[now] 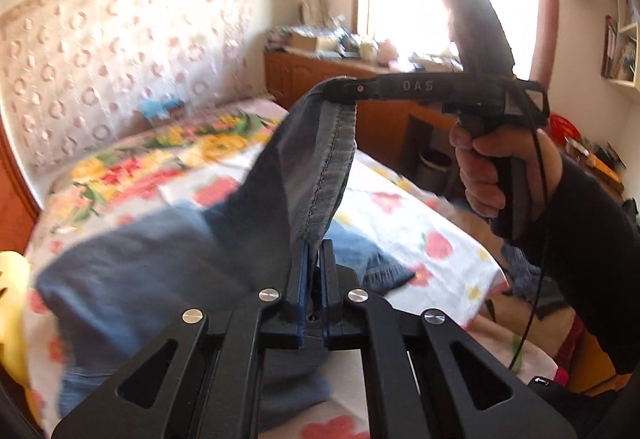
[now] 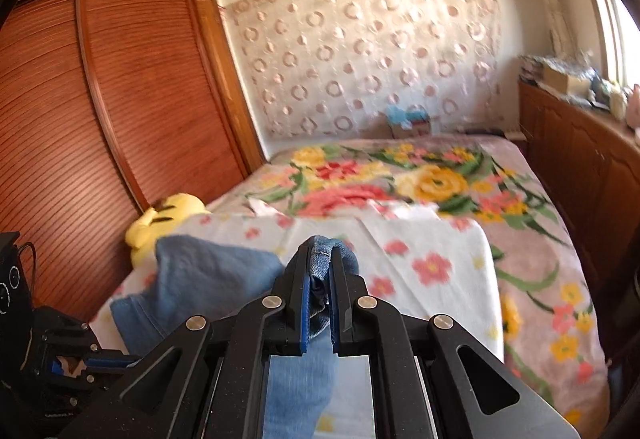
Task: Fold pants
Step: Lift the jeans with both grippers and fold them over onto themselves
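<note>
Both the left hand-held gripper and right hand-held gripper pinch the pants tight above the bed.

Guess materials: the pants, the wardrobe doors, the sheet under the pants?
Pants: looks like blue denim, matte, with a stitched hem and a paler inside face. Wardrobe doors: reddish-brown wood or wood veneer, ribbed with fine horizontal slats, slight sheen. Sheet: thin white woven fabric, probably cotton, printed with flowers; it creases softly.
</note>
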### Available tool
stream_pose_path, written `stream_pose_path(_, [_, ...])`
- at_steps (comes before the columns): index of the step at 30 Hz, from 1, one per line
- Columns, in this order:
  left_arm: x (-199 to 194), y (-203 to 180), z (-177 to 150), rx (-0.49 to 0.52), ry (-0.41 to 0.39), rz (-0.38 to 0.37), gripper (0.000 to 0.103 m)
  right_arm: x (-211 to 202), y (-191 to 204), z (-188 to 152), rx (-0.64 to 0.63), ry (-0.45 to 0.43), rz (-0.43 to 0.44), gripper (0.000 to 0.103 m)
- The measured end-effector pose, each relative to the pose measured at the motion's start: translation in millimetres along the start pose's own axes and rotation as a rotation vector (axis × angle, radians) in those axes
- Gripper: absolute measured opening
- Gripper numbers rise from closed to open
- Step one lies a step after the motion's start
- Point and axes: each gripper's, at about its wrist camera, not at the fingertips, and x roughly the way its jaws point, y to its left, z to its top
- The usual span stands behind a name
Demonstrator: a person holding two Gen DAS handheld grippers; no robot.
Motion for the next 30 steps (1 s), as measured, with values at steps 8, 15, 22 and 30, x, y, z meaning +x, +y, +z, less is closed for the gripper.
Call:
stream_pose_path(8, [-67.1, 61.2, 0.0, -0.047, -0.073, 0.155, 0.006, 39.7, 71.9, 49.9, -0.117, -0.025, 0.149, 0.007])
stream_pose_path(15, [-86.6, 115.7, -35.2, -0.14, -0.057, 0.236, 0.006, 111.7, 126.6, 72.7, -0.206, 0.061, 0.243, 0.007])
stream_pose_path(22, [-87.9, 149.0, -78.3, -0.241, -0.03, 0.266, 0.006, 195.7, 172.1, 100.2, -0.323, 0.161, 0.274, 0.007])
stream_pose_path(30, [-56.9, 182.5, -123.6, -0.362, 0.054, 0.265, 0.006, 268.6, 209.8, 100.0, -0.384, 0.298, 0.236, 0.007])
